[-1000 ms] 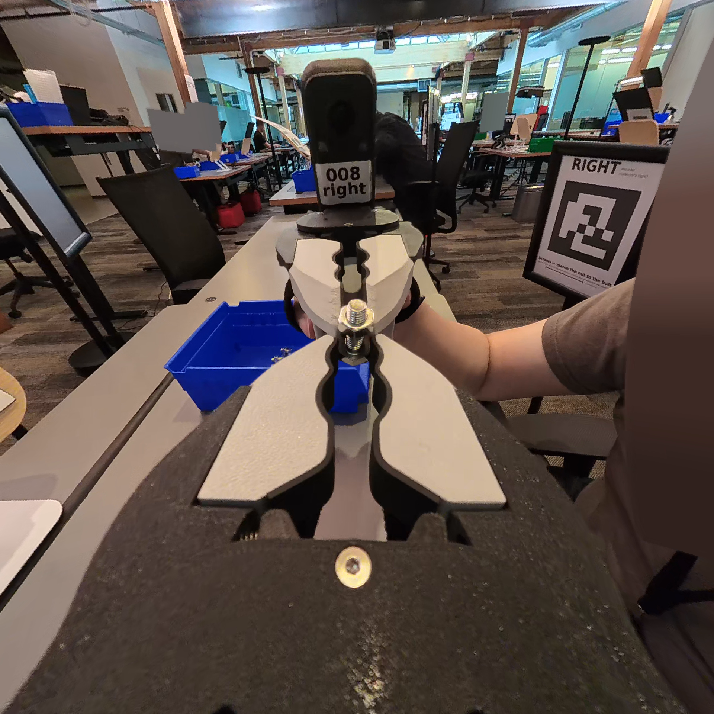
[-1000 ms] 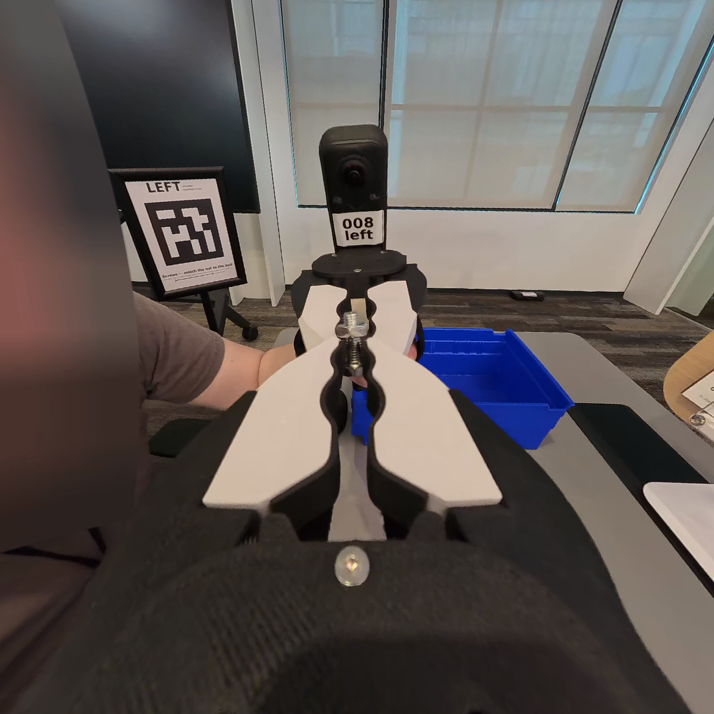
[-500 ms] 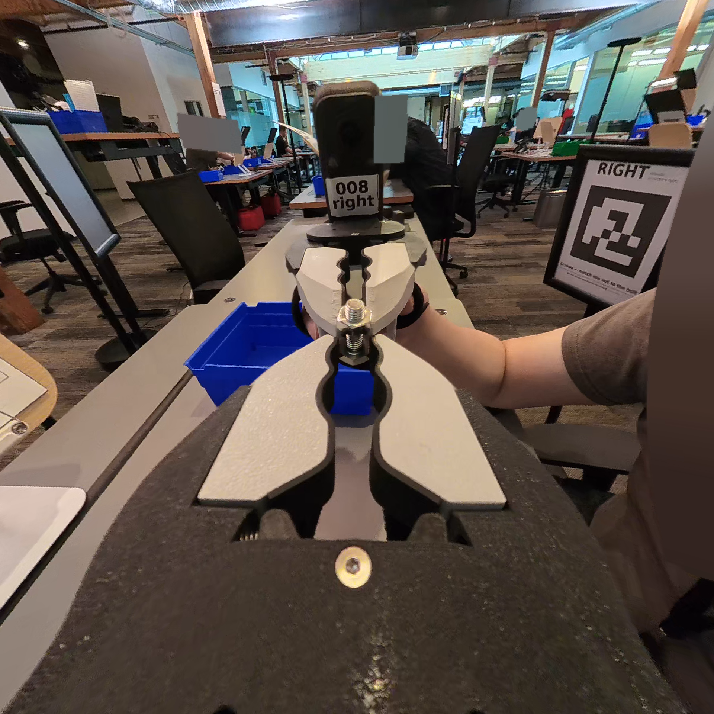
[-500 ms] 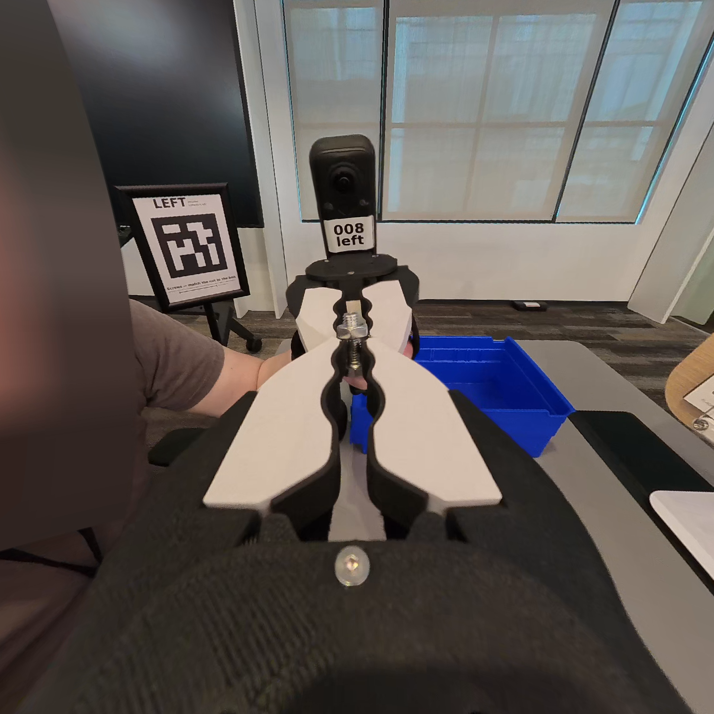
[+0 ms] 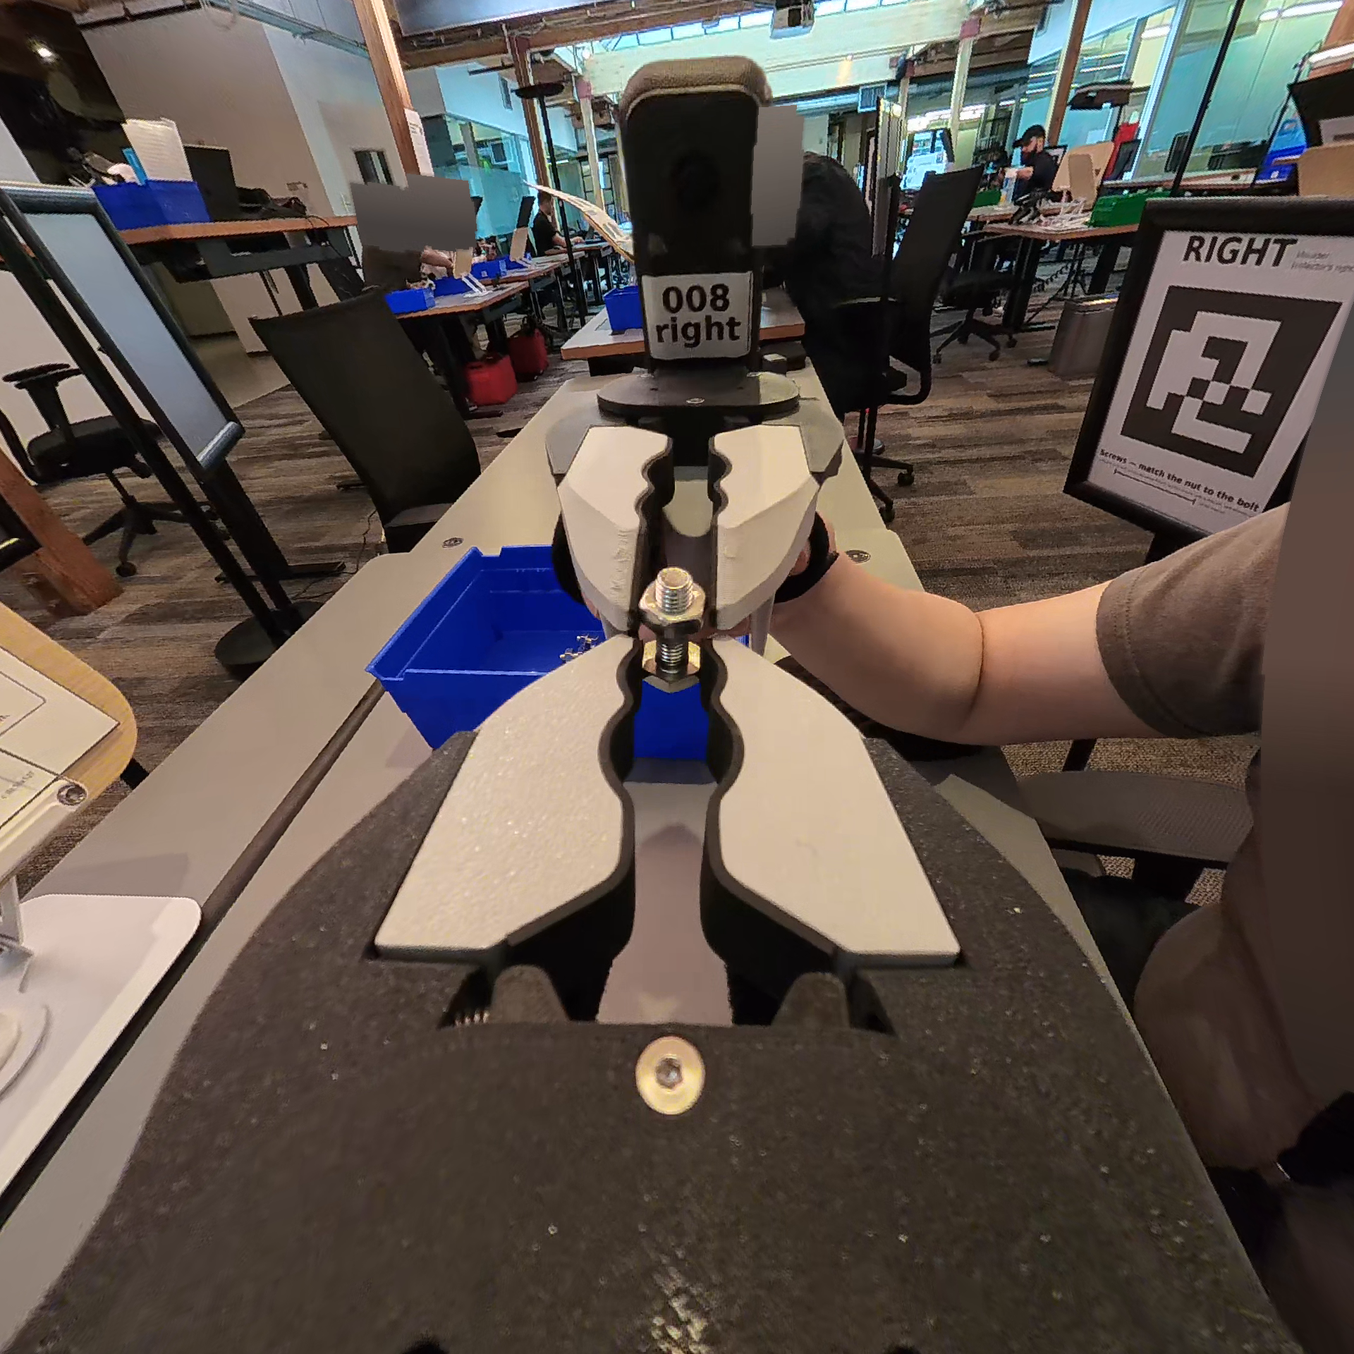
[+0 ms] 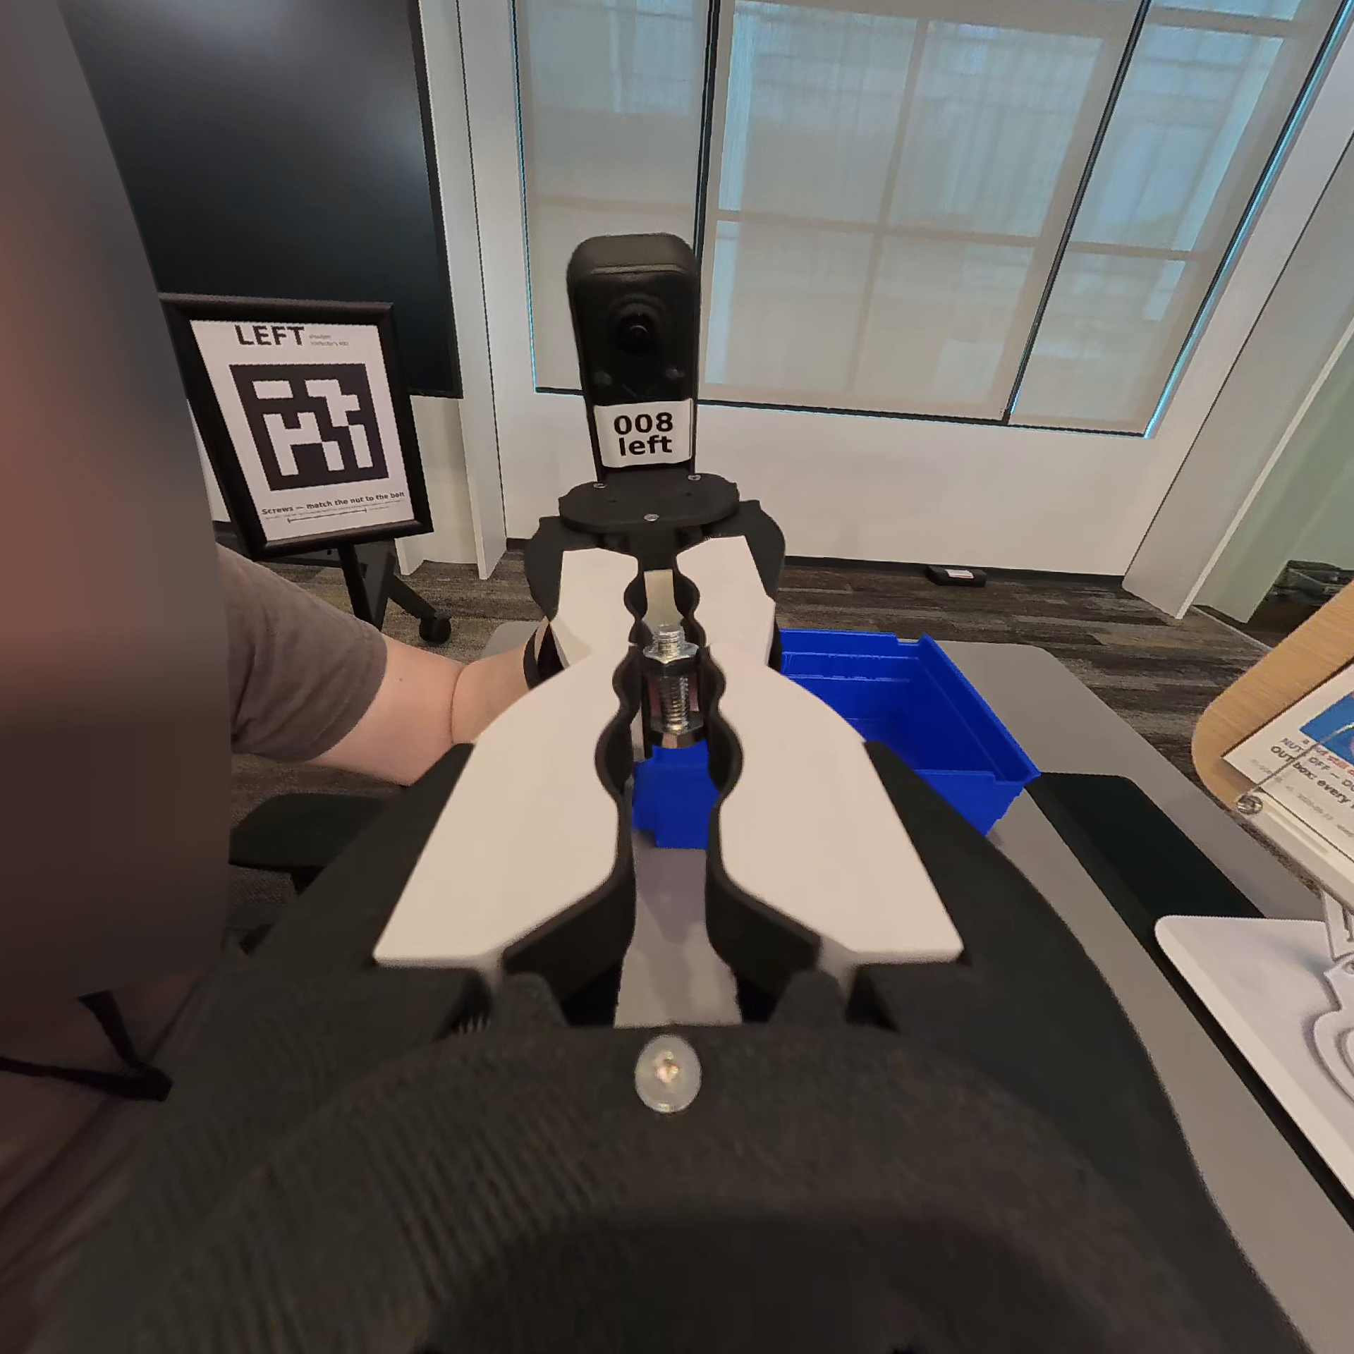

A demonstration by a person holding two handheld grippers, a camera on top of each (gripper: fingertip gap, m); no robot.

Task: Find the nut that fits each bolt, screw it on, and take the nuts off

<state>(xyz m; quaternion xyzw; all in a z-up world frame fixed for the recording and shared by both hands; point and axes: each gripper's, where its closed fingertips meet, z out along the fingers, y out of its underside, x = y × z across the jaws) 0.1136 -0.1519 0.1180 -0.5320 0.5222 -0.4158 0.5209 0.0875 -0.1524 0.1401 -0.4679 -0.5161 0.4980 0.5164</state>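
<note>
A steel bolt (image 5: 668, 656) stands upright between my two grippers, above the blue bin (image 5: 469, 659), with a hex nut (image 5: 672, 609) near its top end. My left gripper (image 5: 670, 663) is shut on the bolt's lower part, by the head. My right gripper (image 6: 668, 646) faces it. Its jaws stand slightly apart around the nut (image 6: 668, 652), and the bolt (image 6: 672, 696) hangs in the gap between its fingers. In the left wrist view the right gripper (image 5: 678, 623) flanks the nut from behind.
The bin (image 6: 916, 703) sits on a grey table (image 5: 308, 733) with small hardware inside. A black mat (image 6: 1121, 828) and a white stand base (image 6: 1245, 989) lie on one side. Framed marker signs (image 5: 1216, 381) (image 6: 315, 432) stand beside the table. A person's forearm (image 5: 916, 659) reaches in. My left and right fingertips are right by each other.
My right gripper's jaws have widened a little and the bolt now sits deeper between its fingers. The left gripper's hold on the bolt is unchanged. Both grippers have moved closer together.
</note>
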